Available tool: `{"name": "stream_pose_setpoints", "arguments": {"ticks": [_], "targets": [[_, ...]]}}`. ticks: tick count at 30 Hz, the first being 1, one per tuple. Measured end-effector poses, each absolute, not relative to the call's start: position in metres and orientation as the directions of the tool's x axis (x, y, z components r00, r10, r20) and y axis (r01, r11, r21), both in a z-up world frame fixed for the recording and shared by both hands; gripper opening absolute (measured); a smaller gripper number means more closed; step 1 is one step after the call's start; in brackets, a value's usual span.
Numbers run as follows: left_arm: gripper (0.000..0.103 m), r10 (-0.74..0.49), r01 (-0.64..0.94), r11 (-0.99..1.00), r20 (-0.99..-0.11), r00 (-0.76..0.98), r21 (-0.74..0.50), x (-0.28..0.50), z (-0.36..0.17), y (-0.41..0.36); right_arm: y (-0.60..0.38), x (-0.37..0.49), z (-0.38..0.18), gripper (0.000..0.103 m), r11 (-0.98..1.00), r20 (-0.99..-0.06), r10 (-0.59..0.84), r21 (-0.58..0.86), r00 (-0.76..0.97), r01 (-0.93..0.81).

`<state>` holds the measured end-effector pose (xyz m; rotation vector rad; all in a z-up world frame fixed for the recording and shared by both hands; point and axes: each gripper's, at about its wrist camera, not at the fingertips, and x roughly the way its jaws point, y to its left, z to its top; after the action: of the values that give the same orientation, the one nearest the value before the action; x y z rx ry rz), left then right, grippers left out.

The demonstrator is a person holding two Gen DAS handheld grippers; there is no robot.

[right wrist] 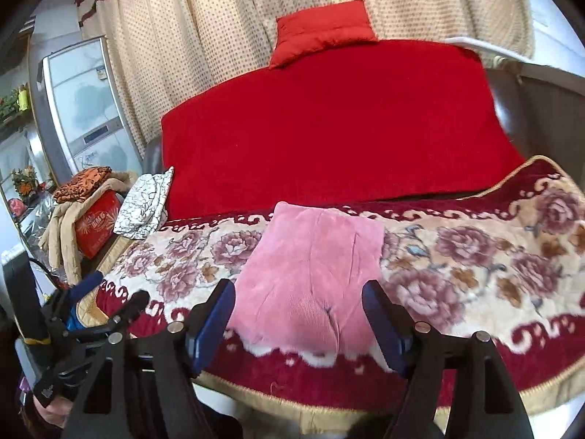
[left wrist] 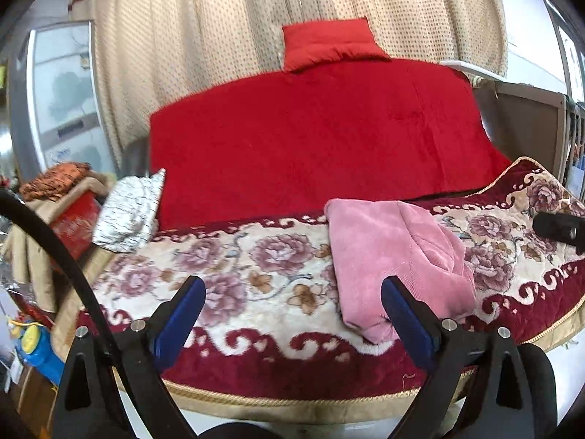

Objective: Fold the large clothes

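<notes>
Right claw (right wrist: 298,323): blue-padded fingers (right wrist: 214,320) spread apart, nothing between the pads; it hangs above the near edge of the folded pink garment (right wrist: 310,274), clear of the cloth. Left claw (left wrist: 292,323): likewise released and empty, its right finger (left wrist: 406,322) in front of the garment's near left corner; whether it grazes the fabric cannot be told from this angle. In the right wrist view the left claw appears at the lower left edge (right wrist: 106,303), beside the blanket's corner.

The pink garment, a ribbed corduroy-like piece, lies folded into a compact rectangle on the floral blanket (right wrist: 475,256), near its front border. The blanket, cream with mauve roses and a maroon scroll edge, covers the seat of a sofa. Behind it a red throw (right wrist: 329,128) drapes the backrest, with a red cushion (right wrist: 321,36) on top against a dotted beige curtain (right wrist: 201,36).

At the blanket's left end rests a white cloth with black crackle pattern (right wrist: 144,208); further left, a red box (right wrist: 97,226) under a tan coat (right wrist: 62,234), and a refrigerator (right wrist: 87,102).
</notes>
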<state>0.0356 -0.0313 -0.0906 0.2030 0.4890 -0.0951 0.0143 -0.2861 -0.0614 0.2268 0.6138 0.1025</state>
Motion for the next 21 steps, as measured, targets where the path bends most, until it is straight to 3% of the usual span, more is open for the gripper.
{"name": "stream_pose_setpoints", "arguments": {"ticks": [21], "targets": [[0.098, -0.016, 0.074, 0.991, -0.450, 0.893, 0.112, -0.035, -0.065, -0.010, -0.249, -0.055, -0.068, 0.076, 0.982, -0.584, 0.059, 0.181, 0.810, 0.059]]}}
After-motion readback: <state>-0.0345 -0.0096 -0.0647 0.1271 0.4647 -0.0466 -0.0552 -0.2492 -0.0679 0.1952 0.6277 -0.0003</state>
